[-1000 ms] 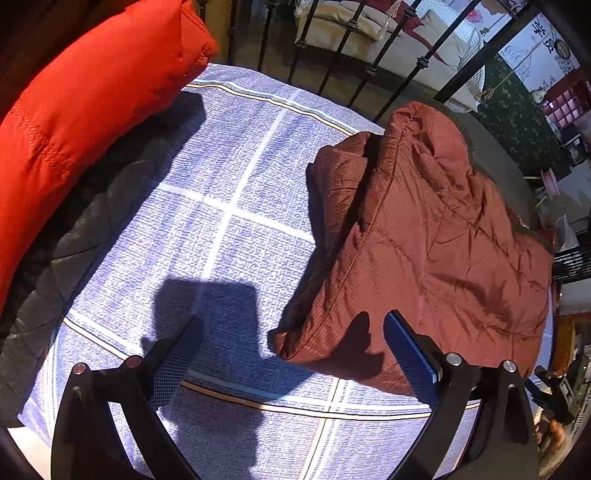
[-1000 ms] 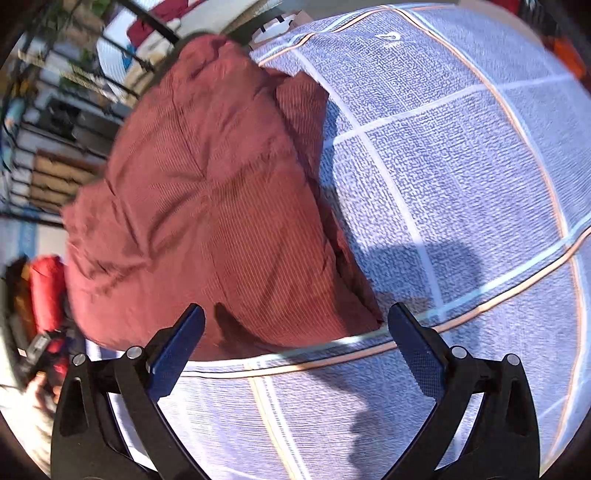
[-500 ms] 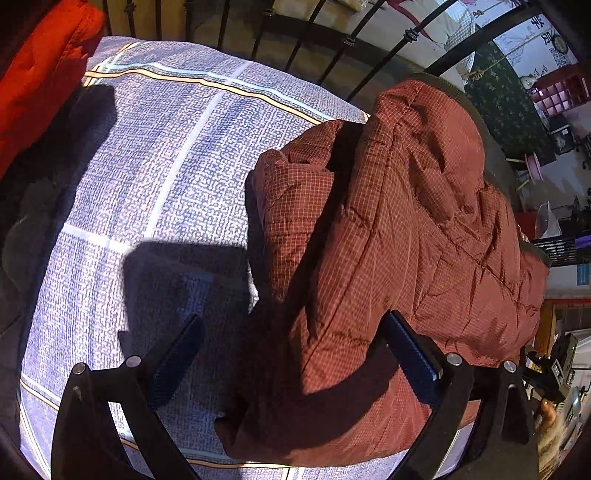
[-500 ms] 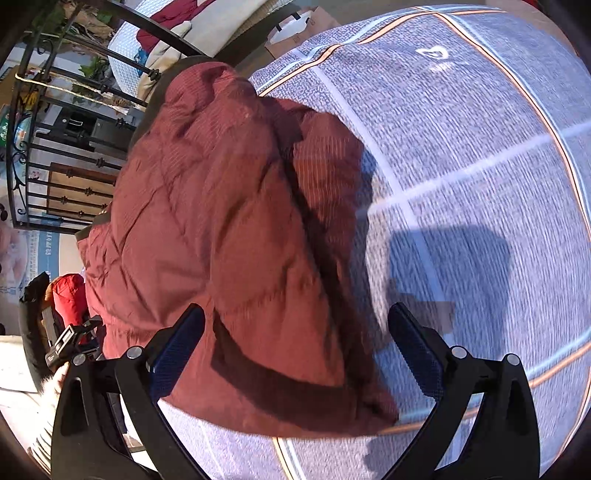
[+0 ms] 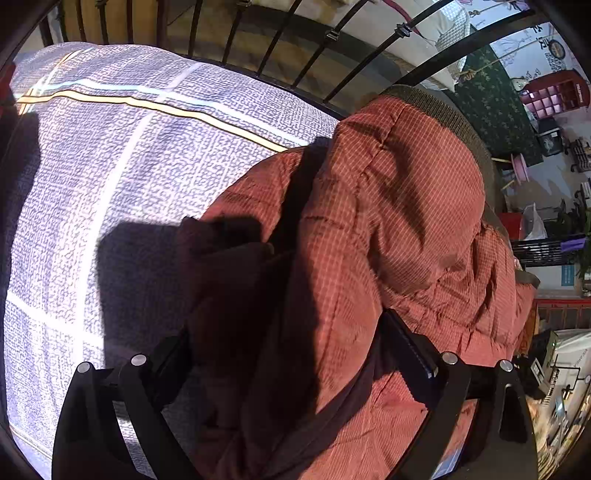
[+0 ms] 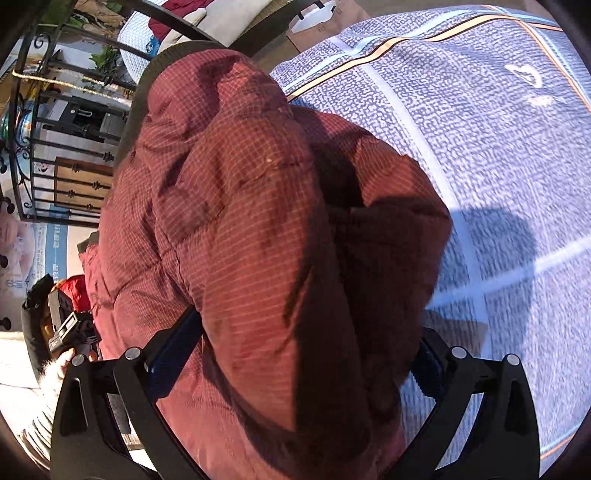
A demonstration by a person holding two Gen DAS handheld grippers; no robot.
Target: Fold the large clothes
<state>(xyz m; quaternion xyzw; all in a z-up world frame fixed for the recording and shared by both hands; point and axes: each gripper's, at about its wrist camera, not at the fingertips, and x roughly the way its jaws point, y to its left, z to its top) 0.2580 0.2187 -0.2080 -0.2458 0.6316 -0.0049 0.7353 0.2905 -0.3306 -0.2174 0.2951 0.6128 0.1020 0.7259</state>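
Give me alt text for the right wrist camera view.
A puffy dark red quilted jacket bulges between the open fingers of the right gripper, lying on a blue-grey checked bedspread. Black metal railings stand beyond it.

Quilted, faintly glossy jacket (image 5: 388, 229) on matt woven bedspread (image 5: 129, 177); black metal railing (image 5: 332, 35).

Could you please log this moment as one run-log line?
step: grasp | object: dark red quilted puffer jacket on blue-grey patterned bedcover | left gripper: open, straddling jacket | right gripper: open, straddling jacket
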